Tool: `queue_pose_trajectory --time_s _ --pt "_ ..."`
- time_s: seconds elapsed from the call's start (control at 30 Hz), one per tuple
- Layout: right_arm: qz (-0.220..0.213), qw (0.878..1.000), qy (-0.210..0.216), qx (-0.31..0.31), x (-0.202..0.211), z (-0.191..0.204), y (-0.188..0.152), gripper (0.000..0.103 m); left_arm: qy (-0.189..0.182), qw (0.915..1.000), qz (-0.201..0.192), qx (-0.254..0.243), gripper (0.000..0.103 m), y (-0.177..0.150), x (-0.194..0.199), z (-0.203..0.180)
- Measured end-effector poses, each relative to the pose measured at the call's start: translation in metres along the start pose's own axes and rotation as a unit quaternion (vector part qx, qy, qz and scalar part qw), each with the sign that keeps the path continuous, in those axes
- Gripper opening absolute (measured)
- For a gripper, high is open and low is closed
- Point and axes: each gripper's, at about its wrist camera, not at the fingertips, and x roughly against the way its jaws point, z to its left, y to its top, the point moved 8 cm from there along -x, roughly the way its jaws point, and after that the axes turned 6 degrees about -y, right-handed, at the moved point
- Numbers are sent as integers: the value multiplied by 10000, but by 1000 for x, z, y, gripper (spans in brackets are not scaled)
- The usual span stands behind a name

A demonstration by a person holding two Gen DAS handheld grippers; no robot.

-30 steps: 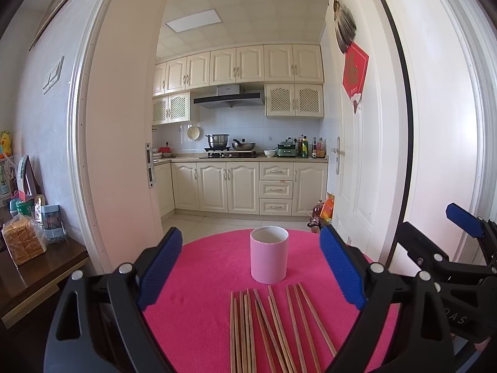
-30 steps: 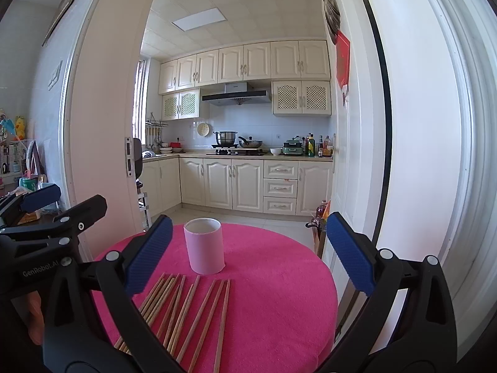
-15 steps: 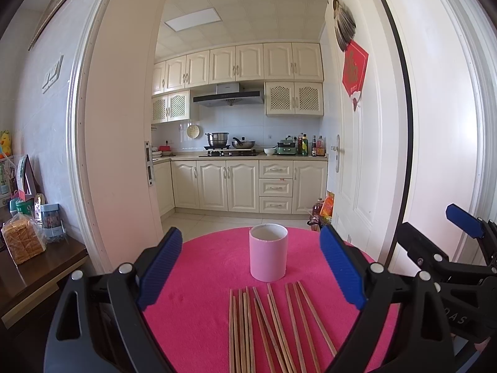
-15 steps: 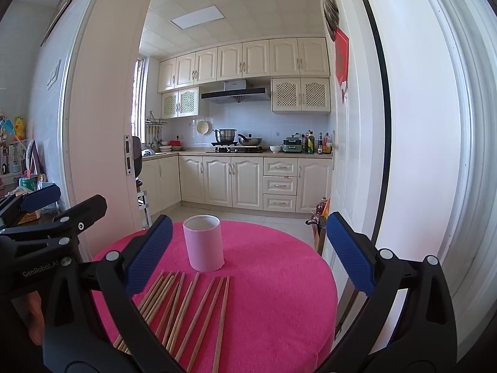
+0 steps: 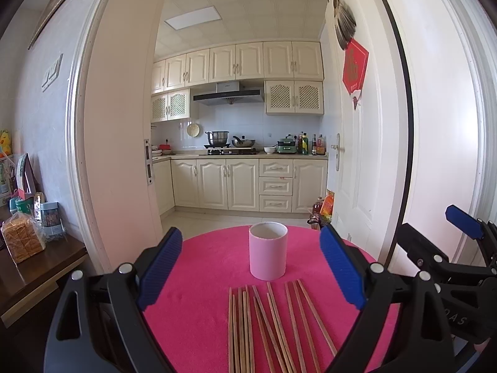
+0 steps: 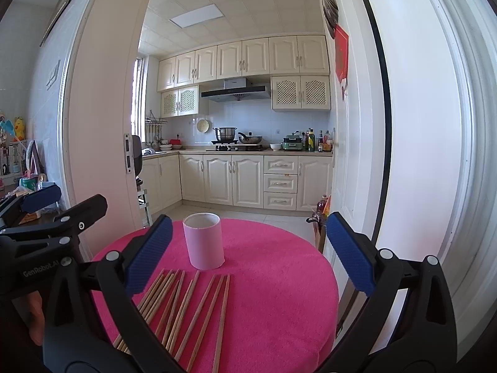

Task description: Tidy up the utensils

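Hovering above the near edge of the round pink surface (image 5: 202,267), the left gripper (image 5: 250,267) has its blue-padded jaws spread wide with nothing between them. The right gripper (image 6: 248,251) hangs beside it on the right, likewise wide open and empty. A pink cup (image 5: 268,250) stands upright near the middle of the surface, mouth up; its inside cannot be seen. Just near of the cup lies a loose row of wooden chopsticks (image 5: 270,323), flat on the pink cover, running from near to far, some touching or crossing one another, their far tips close to the cup's base but apart from it. In the right wrist view the same chopsticks (image 6: 186,307) fan out on the left half of the surface, below the cup (image 6: 203,241).
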Motion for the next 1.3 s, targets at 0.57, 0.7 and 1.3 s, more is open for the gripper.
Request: queue_pose_trajectory --time_s 0.57,0.7,1.3 --pt "67 10000 4 12 -4 2 1 97 -1 10000 33 5 89 0 -3 1" --pt "125 9999 52 -6 -6 4 -1 97 -2 10000 39 15 89 -1 -4 2" --pt "251 9997 -19 -49 -18 0 1 97 9 9999 116 -53 89 -2 -13 2"
